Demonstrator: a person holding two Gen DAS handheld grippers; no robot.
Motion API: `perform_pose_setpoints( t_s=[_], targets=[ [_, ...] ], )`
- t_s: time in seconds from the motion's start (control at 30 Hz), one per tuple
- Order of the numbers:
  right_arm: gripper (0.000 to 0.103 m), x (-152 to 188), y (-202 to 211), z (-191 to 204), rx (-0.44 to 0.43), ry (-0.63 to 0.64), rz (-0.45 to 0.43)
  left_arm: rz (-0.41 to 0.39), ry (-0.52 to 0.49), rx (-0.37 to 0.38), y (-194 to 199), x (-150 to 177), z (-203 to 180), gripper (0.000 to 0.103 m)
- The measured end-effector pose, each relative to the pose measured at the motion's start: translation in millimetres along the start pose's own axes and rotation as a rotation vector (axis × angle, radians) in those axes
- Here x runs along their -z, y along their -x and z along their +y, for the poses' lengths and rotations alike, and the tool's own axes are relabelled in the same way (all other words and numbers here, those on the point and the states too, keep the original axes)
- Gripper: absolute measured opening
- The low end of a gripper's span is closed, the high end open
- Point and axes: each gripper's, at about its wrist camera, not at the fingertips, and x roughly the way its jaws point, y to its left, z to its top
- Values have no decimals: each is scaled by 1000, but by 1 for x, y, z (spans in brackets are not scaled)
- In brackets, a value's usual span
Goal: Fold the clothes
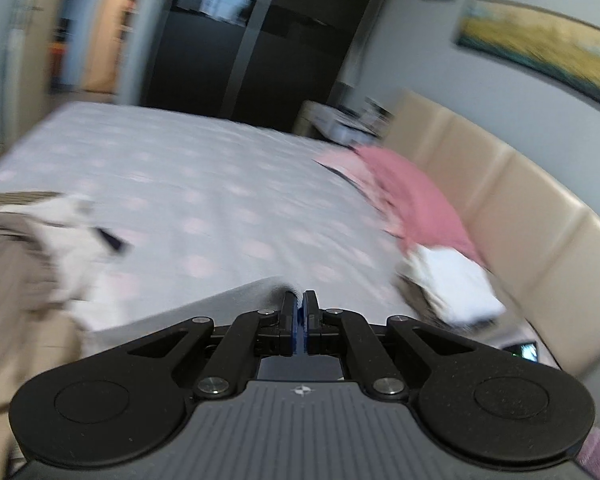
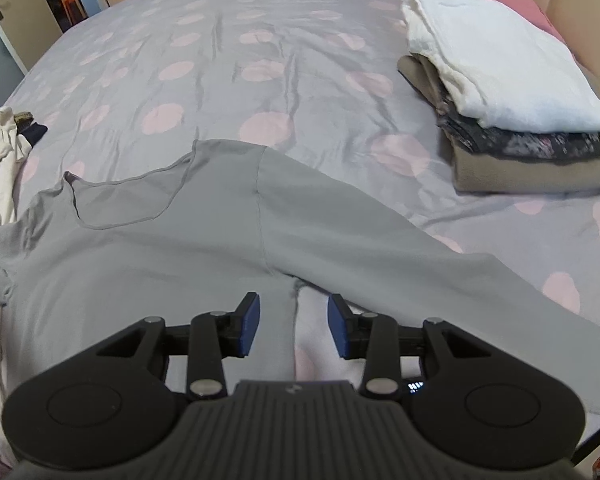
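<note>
- Hovering low over the bed (image 2: 228, 60), the right hand-held gripper (image 2: 293, 326) has its jaws wide apart and holds nothing; it sits above the grey garment (image 2: 148, 264) just where the sleeve (image 2: 440, 280) meets the body.
- That garment lies spread flat near the bed's near edge, neckline towards the far side and the sleeve stretching out towards the right edge.
- The left hand-held gripper (image 1: 299, 322) has its jaws nearly closed, with only a thin gap; the blurred view suggests fast motion, and whether any cloth is pinched there cannot be told.
- A folded stack (image 2: 512, 96) rests towards the right edge of the bed, and loose pale clothes (image 2: 0, 160) lie at the left edge.
- For a neat fold, the judgement is to pinch a single layer at the sleeve seam, lift it only slightly, and carry it across the body without dragging the rest of the fabric.
- Keeping the cloth taut should stop wrinkles being trapped under the fold.
</note>
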Motion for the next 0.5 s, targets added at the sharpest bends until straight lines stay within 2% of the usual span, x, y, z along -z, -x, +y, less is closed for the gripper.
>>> perform_pose_setpoints(
  t_s=[0.1,0.2,0.37,0.5],
  targets=[
    [41,3,10,-12,0,-4,-9,62,-45,94,-47,5,-33,1],
    [43,5,16,-23,21,-19,-26,141,-88,139,-99,21,-61,1],
    [46,7,6,-38,48,-61,-4,289,-146,160,-186,51,-96,1],
    [46,5,-5,-43,67,-41,15,389,-158,131,-242,73,-108,1]
  ],
)
